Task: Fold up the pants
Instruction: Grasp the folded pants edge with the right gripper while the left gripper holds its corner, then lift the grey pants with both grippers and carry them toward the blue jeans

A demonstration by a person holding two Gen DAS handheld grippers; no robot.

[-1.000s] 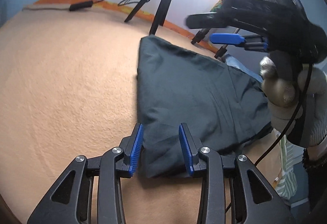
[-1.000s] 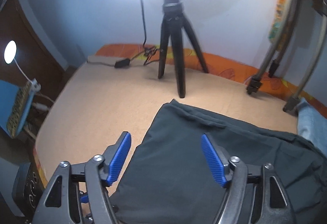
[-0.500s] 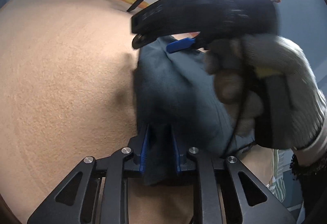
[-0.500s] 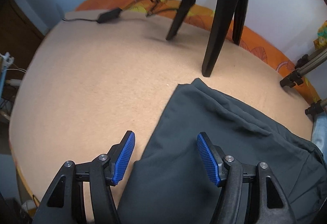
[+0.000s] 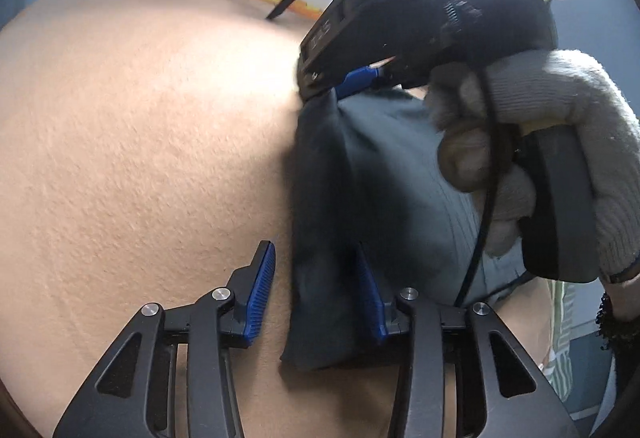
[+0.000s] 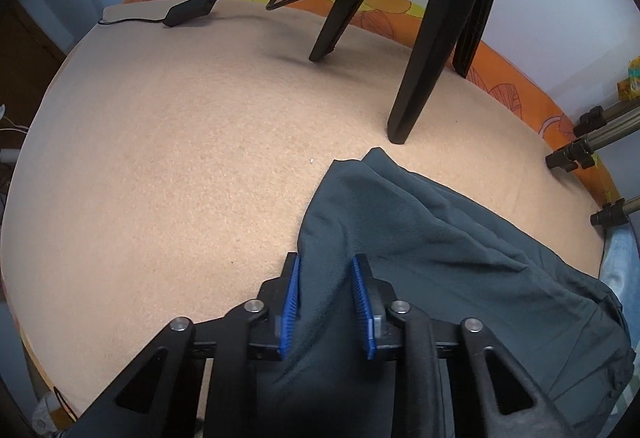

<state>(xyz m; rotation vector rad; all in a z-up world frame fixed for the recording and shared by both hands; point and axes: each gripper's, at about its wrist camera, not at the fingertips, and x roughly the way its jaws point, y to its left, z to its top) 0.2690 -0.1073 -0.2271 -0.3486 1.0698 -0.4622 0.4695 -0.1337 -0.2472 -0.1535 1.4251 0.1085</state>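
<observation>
The dark grey pants [image 5: 384, 198] lie folded on the tan blanket [image 5: 140, 142]. My left gripper [image 5: 316, 278] is open, its jaws either side of the near corner of the pants, which rests against the right pad. My right gripper [image 6: 326, 290] is shut on the left edge of the pants [image 6: 420, 262] and pinches a fold between its blue pads. In the left wrist view the right gripper [image 5: 352, 78] holds the far edge lifted, in a gloved hand [image 5: 540, 142].
A black tripod [image 6: 420, 38] stands on the blanket just beyond the pants. A cable with a black adapter [image 6: 188, 10] lies at the far edge. Metal stand legs [image 6: 588, 142] and a blue cloth [image 6: 624, 262] are at the right.
My left gripper, closed on the near corner half a second ago, has opened. My right gripper has dropped onto the pants edge and closed on it, lifting the cloth.
</observation>
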